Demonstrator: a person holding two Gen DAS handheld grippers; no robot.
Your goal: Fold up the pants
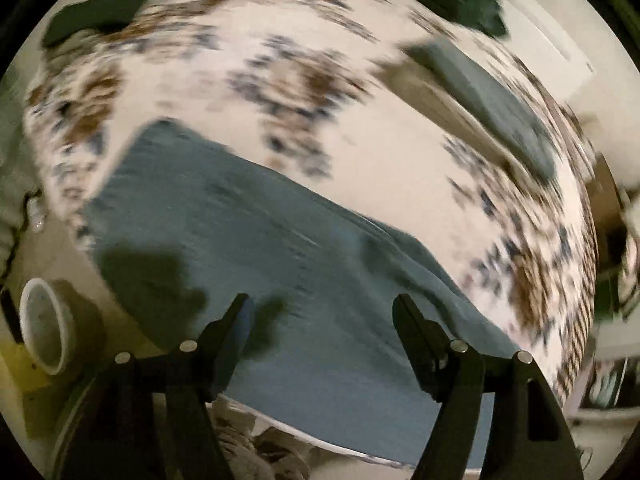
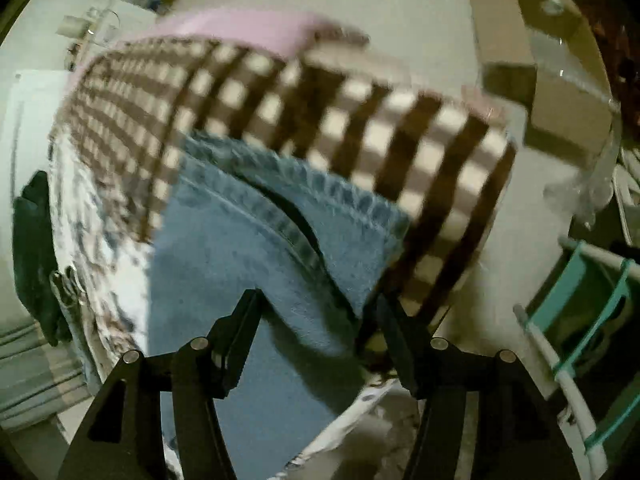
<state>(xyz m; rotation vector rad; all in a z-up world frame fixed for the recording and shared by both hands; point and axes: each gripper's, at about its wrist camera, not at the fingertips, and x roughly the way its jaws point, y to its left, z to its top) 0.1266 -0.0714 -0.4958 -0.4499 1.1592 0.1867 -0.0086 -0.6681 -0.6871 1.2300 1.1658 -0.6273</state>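
Observation:
Blue denim pants (image 1: pixel 256 232) lie flat on a bed with a white floral cover (image 1: pixel 304 32). In the left wrist view my left gripper (image 1: pixel 322 308) hovers open just above the near part of the denim, jaws wide apart and empty. In the right wrist view the pants' hem end (image 2: pixel 320 200) shows two layers with stitched cuffs, lying partly over a brown-and-cream checked blanket (image 2: pixel 320 100). My right gripper (image 2: pixel 318 300) is open above the leg fabric near that hem, empty. Both views are motion-blurred.
A second folded grey-blue garment (image 1: pixel 492 92) lies at the bed's far right. Dark green cloth (image 1: pixel 96 12) sits at the far left corner. A white round pot (image 1: pixel 44 328) stands on the floor at left. Cardboard boxes (image 2: pixel 560 92) and a teal rack (image 2: pixel 592 312) stand at right.

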